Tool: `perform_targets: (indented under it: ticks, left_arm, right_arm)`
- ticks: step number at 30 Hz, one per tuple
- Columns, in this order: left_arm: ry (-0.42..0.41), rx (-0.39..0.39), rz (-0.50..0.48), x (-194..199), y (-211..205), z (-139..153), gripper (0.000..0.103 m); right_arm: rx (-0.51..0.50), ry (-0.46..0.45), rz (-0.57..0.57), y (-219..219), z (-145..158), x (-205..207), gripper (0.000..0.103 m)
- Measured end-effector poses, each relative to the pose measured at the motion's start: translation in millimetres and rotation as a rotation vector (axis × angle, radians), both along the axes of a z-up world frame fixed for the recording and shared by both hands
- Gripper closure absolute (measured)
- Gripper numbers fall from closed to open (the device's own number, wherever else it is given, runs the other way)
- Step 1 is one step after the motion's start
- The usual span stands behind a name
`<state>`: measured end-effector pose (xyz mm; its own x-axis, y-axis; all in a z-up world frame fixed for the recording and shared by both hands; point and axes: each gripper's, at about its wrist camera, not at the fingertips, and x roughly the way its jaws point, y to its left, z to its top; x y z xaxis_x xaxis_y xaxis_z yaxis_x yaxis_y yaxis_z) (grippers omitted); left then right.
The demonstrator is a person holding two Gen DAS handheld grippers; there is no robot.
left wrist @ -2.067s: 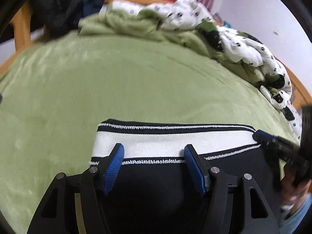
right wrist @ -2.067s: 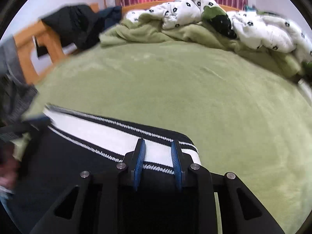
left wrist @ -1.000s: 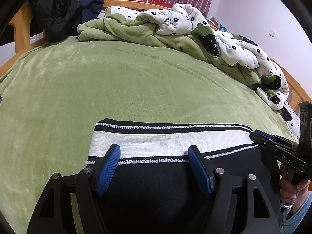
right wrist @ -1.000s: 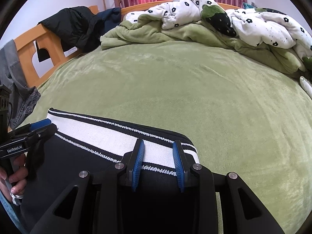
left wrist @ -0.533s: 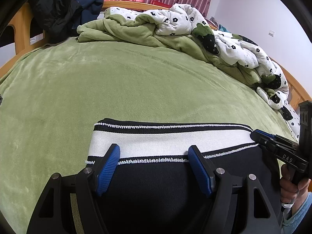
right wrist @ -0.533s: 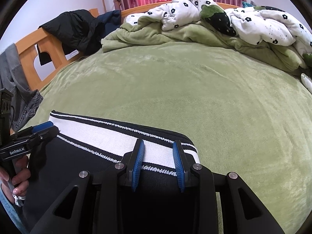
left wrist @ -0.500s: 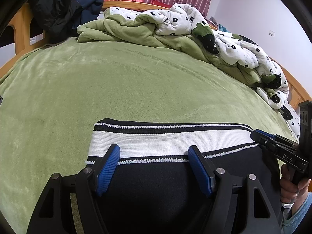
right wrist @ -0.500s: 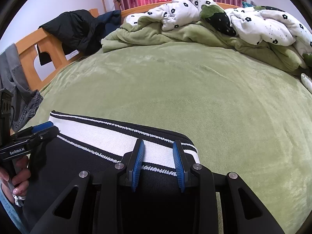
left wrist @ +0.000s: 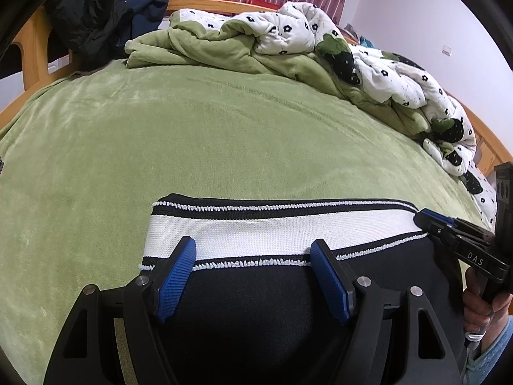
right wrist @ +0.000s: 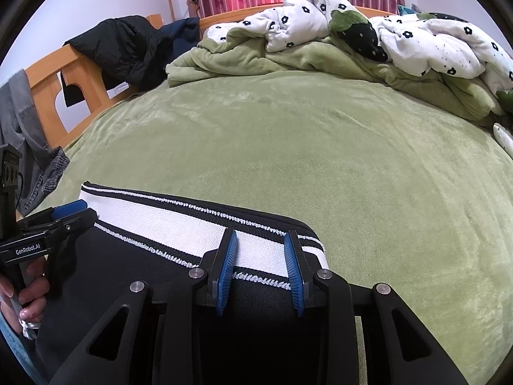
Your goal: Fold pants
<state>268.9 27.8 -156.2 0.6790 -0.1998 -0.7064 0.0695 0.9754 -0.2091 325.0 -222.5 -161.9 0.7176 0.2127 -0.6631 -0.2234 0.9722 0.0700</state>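
Note:
Black pants (left wrist: 256, 295) with a white, black-edged waistband (left wrist: 272, 227) lie on the green bed, waistband away from me. My left gripper (left wrist: 253, 247) is open, its fingers wide apart over the left end of the waistband. My right gripper (right wrist: 260, 240) stands with its jaws partly apart over the right end of the waistband (right wrist: 192, 221), nothing pinched between the pads. Each gripper shows in the other's view: the right one (left wrist: 449, 227) at the waistband's right end, the left one (right wrist: 64, 215) at its left end.
A green blanket (left wrist: 224, 128) covers the bed. A rumpled white flowered quilt and green throw (left wrist: 320, 51) are heaped along the far and right sides. Dark jackets (right wrist: 128, 48) hang on the wooden bed frame (right wrist: 48, 86), with grey clothing (right wrist: 25, 128) at the left.
Over the last second nothing has visibly moved. Two seconds ago the views were blurred by motion and have since settled.

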Motion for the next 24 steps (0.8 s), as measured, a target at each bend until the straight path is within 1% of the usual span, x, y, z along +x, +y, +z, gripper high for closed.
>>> perform_targets:
  ticks: [5, 6, 8, 11, 13, 14, 16, 17, 18, 19, 20, 21, 22, 23, 24]
  left_arm:
    - [0.069, 0.035, -0.047, -3, -2, 5, 0.03]
    - [0.089, 0.039, -0.051, -9, -1, 6, 0.028]
    - [0.121, 0.039, -0.072, -28, 0, 9, 0.028]
    - [0.155, 0.035, -0.101, -61, -2, 7, 0.028]
    - [0.156, 0.057, -0.12, -92, -6, 6, 0.028]
    - [0.159, 0.056, -0.13, -107, -7, 4, 0.028]
    - [0.168, 0.029, -0.141, -130, -6, 2, 0.028]
    - [0.154, 0.002, -0.131, -147, -2, 2, 0.028]
    - [0.137, -0.007, -0.121, -161, 0, 4, 0.028]
    - [0.126, 0.001, -0.114, -171, 1, 6, 0.028]
    - [0.131, 0.004, -0.116, -184, 3, 6, 0.028]
    - [0.141, -0.005, -0.121, -195, 5, 4, 0.028]
    - [0.142, -0.001, -0.114, -203, 7, 3, 0.027]
    - [0.144, 0.008, -0.115, -211, 8, 1, 0.028]
    - [0.149, 0.041, -0.128, -221, 8, 0, 0.028]
  right_arm:
    - [-0.002, 0.04, 0.014, -1, 6, 3, 0.073]
    - [0.002, 0.054, 0.017, -3, 8, 1, 0.072]
    - [0.023, 0.071, 0.014, -9, 15, -9, 0.072]
    - [0.035, 0.088, 0.009, -16, 18, -43, 0.072]
    - [-0.014, 0.093, 0.036, -14, 12, -76, 0.072]
    - [-0.054, 0.07, 0.035, -13, 9, -96, 0.072]
    - [-0.096, 0.029, 0.033, -15, 5, -133, 0.072]
    - [-0.095, 0.033, 0.034, -17, 3, -146, 0.072]
    - [-0.081, 0.042, 0.028, -21, -2, -164, 0.071]
    - [-0.068, 0.026, 0.011, -25, -4, -175, 0.071]
    - [-0.057, 0.017, -0.003, -28, -8, -188, 0.07]
    - [-0.051, 0.035, 0.002, -29, -13, -195, 0.066]
    - [-0.043, 0.063, 0.006, -30, -19, -201, 0.065]
    - [-0.038, 0.068, -0.014, -31, -26, -209, 0.065]
    - [-0.032, 0.062, -0.023, -33, -30, -216, 0.065]
